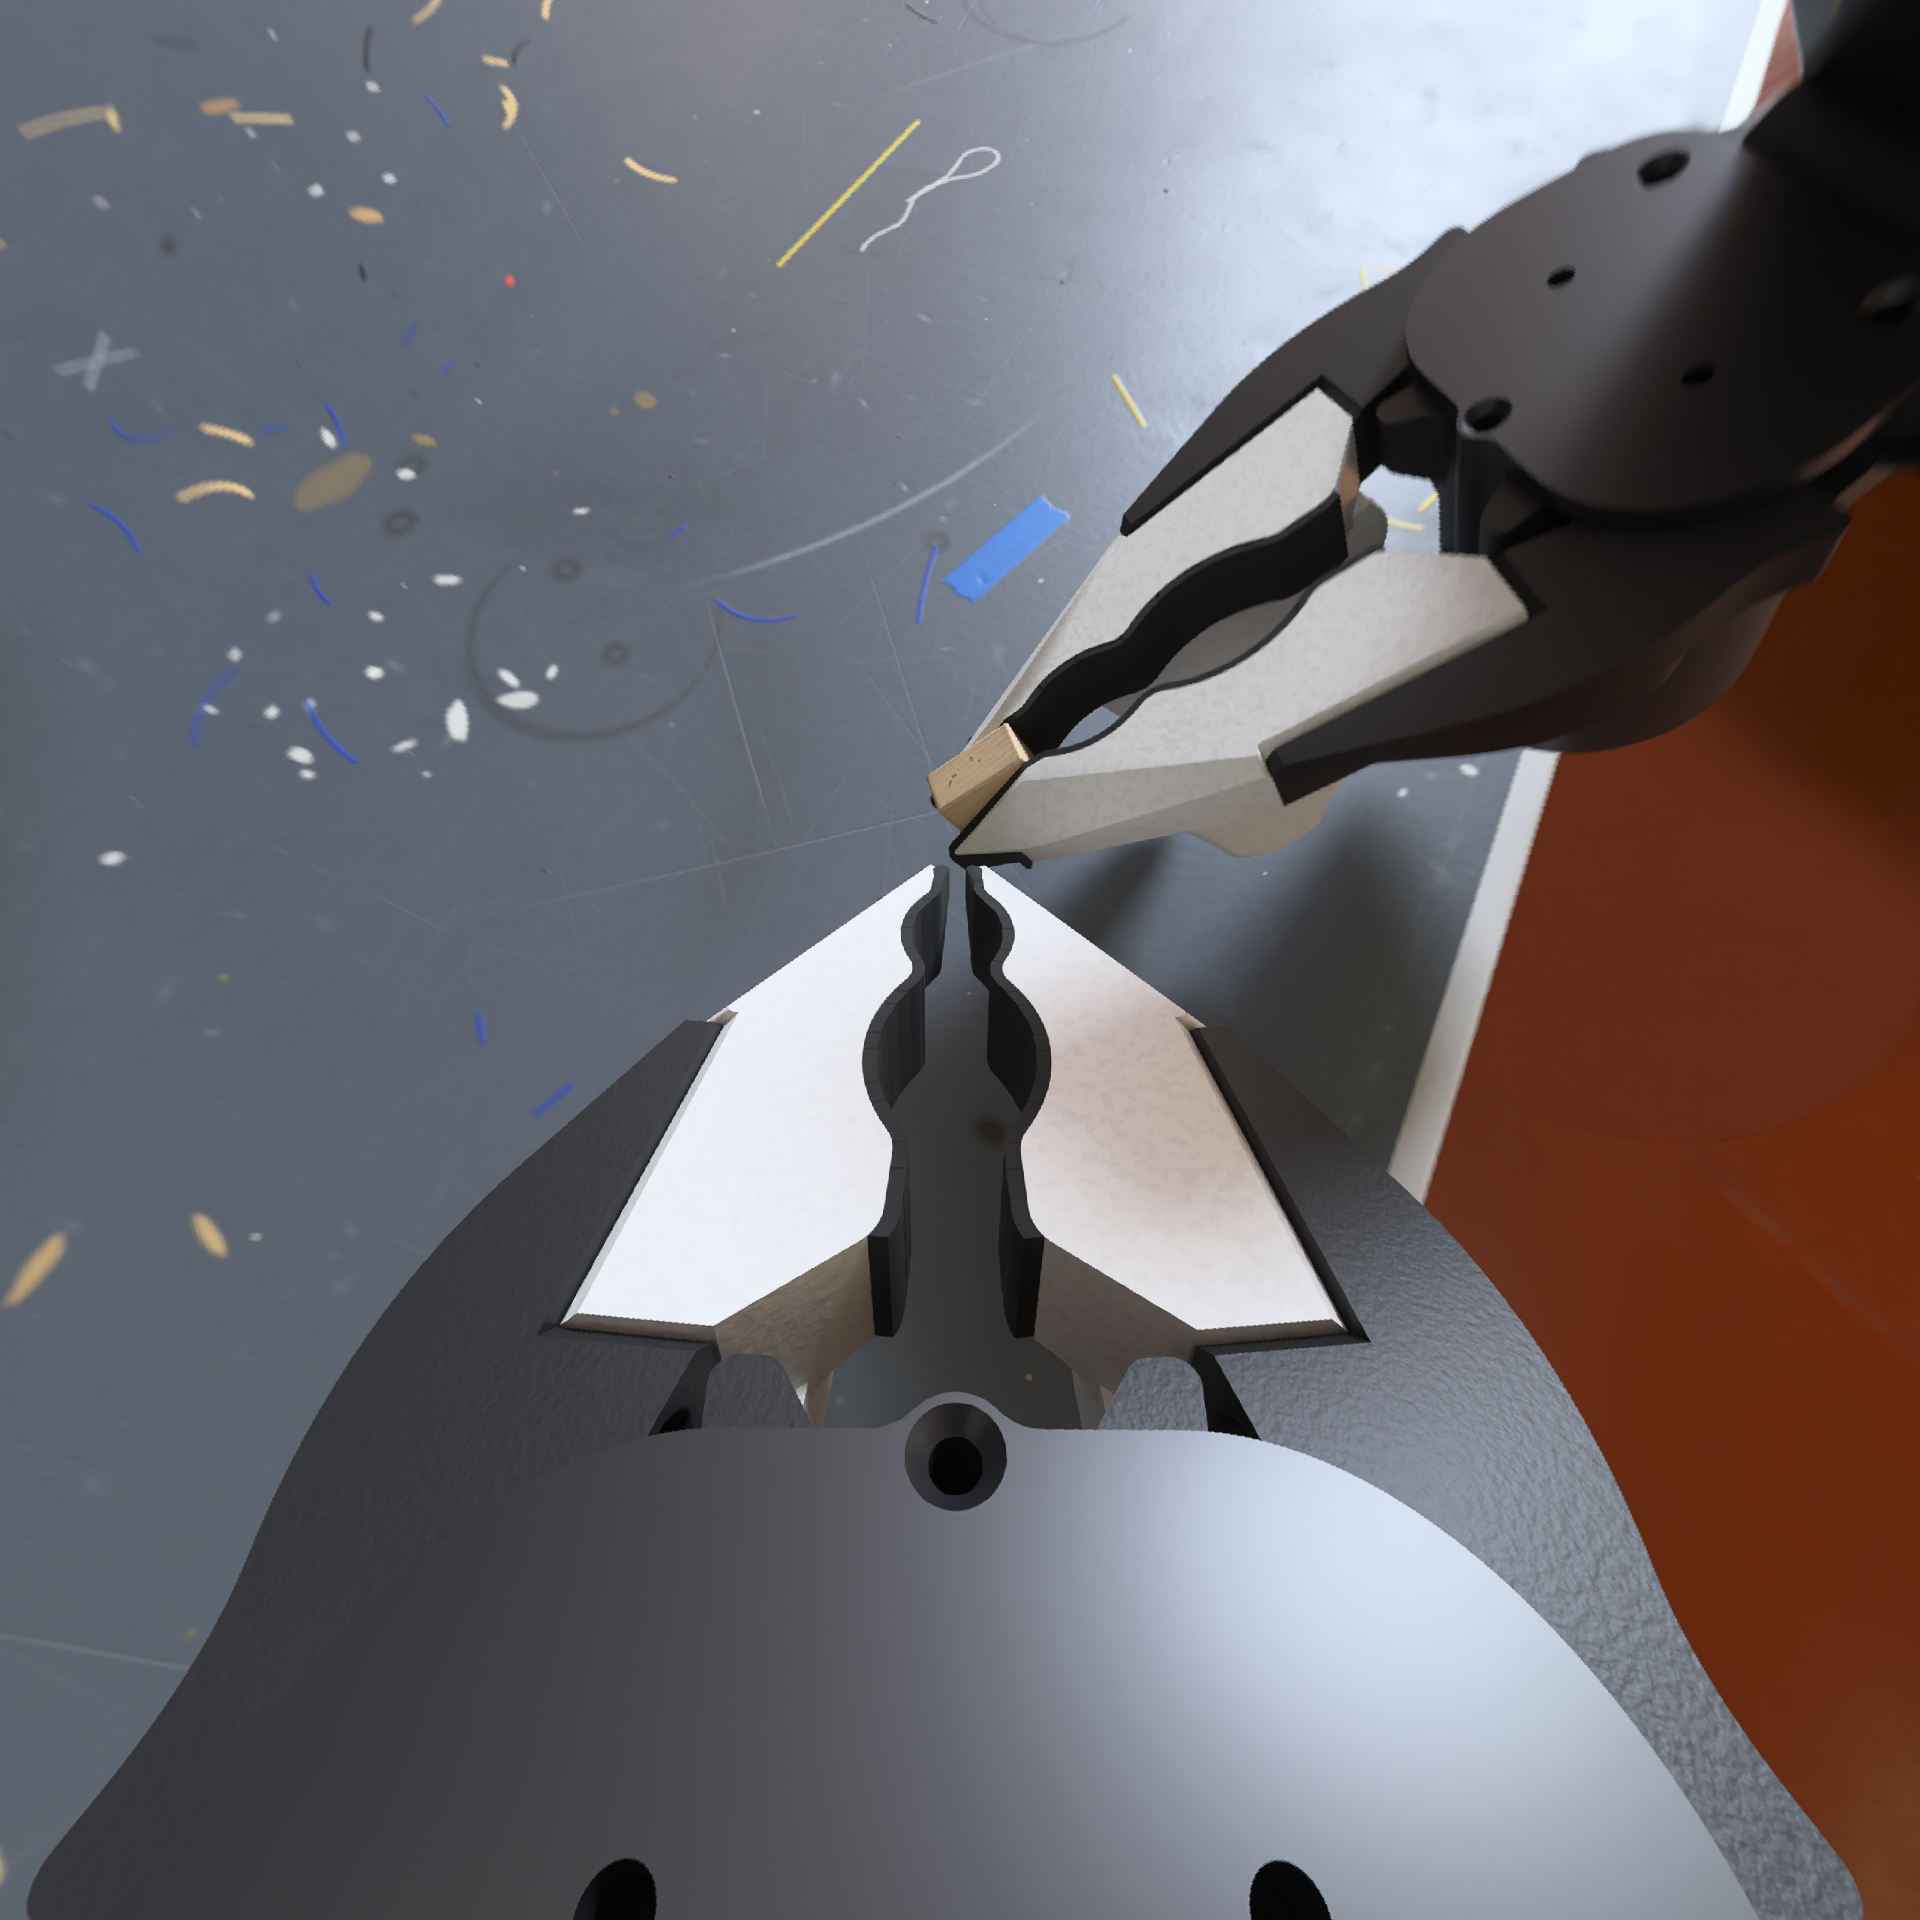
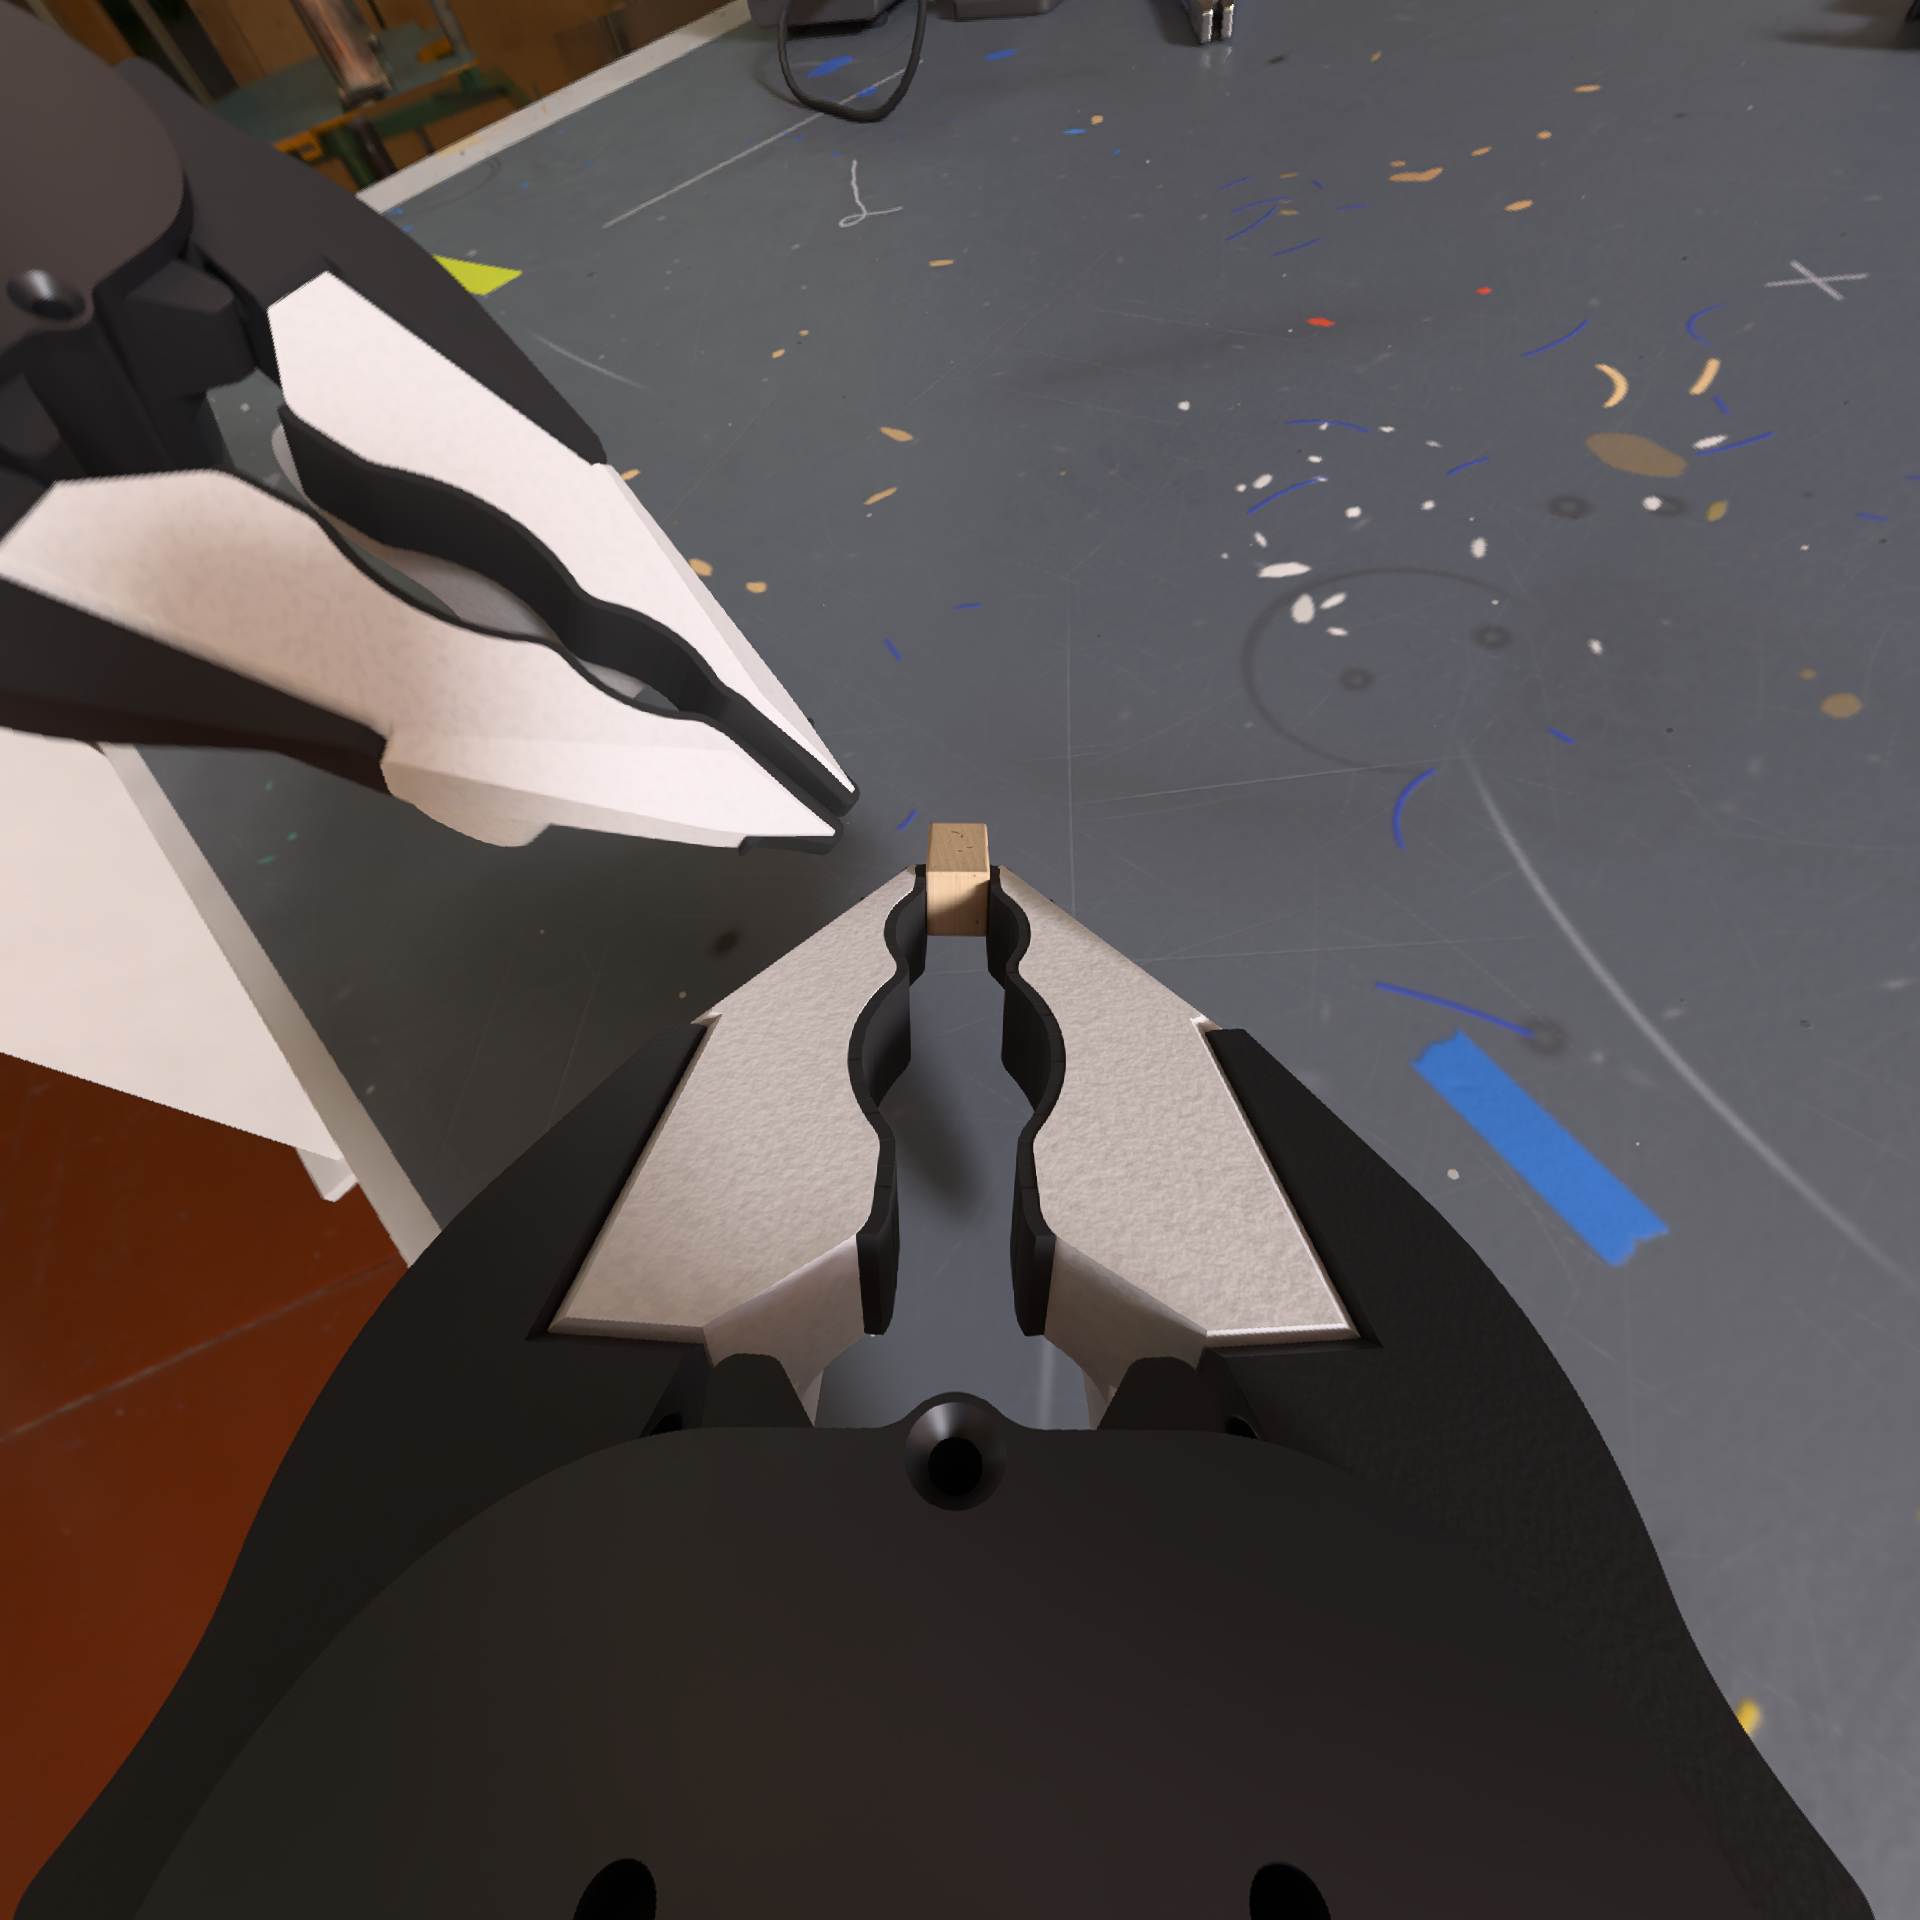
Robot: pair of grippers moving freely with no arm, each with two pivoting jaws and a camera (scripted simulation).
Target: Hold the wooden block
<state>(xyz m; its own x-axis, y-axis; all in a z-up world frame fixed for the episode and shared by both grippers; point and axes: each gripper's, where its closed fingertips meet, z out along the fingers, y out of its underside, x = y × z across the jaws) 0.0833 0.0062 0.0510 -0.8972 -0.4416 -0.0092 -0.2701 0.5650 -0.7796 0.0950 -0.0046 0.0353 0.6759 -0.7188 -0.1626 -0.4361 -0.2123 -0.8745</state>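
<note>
A small pale wooden block (image 2: 957, 883) sits pinched between the tips of my right gripper (image 2: 957, 881), which is shut on it above the grey table. In the left wrist view the same block (image 1: 975, 780) sticks out of the right gripper's tips (image 1: 987, 795) at the upper right. My left gripper (image 1: 957, 875) is shut and empty, its tips just below and close to the right gripper's tips. In the right wrist view the left gripper (image 2: 840, 812) comes in from the left, its tips a short way left of the block.
The grey table top (image 2: 1247, 779) is speckled with paint marks and scratches. A strip of blue tape (image 2: 1538, 1143) lies to the right, also seen in the left wrist view (image 1: 1006, 544). The table's white edge (image 1: 1475, 977) borders an orange-brown floor (image 1: 1714, 1143). A black cable (image 2: 852, 73) lies far back.
</note>
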